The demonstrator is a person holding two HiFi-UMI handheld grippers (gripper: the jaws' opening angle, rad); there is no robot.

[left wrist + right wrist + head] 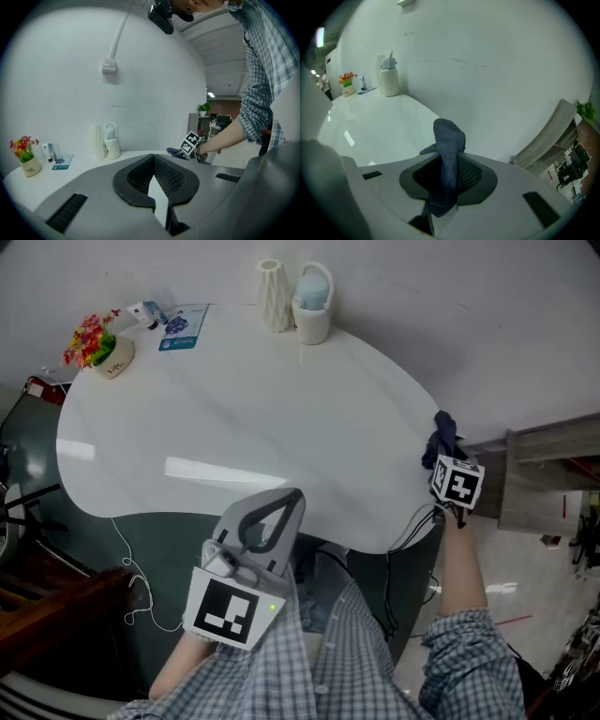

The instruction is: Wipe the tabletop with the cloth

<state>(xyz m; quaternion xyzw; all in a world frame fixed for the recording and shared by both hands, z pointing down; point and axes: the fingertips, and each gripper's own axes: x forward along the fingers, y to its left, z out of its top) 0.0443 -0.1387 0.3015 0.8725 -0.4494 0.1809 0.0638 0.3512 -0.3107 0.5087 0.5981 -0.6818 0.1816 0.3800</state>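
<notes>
My right gripper (437, 459) clamps dark blue cloth (443, 432): jaws pinched on fold, cloth sticking up past tips. Cloth sits at right edge of white tabletop (281, 399). My left gripper (289, 498) over near edge, jaws together, nothing between. Flower pot (98, 345) far left, ribbed vase (274, 294) at far edge.

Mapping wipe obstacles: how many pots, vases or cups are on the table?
3. A flower pot stands at the far left of the tabletop. A ribbed vase and a handled cup stand side by side at the far edge. None seems hidden.
</notes>
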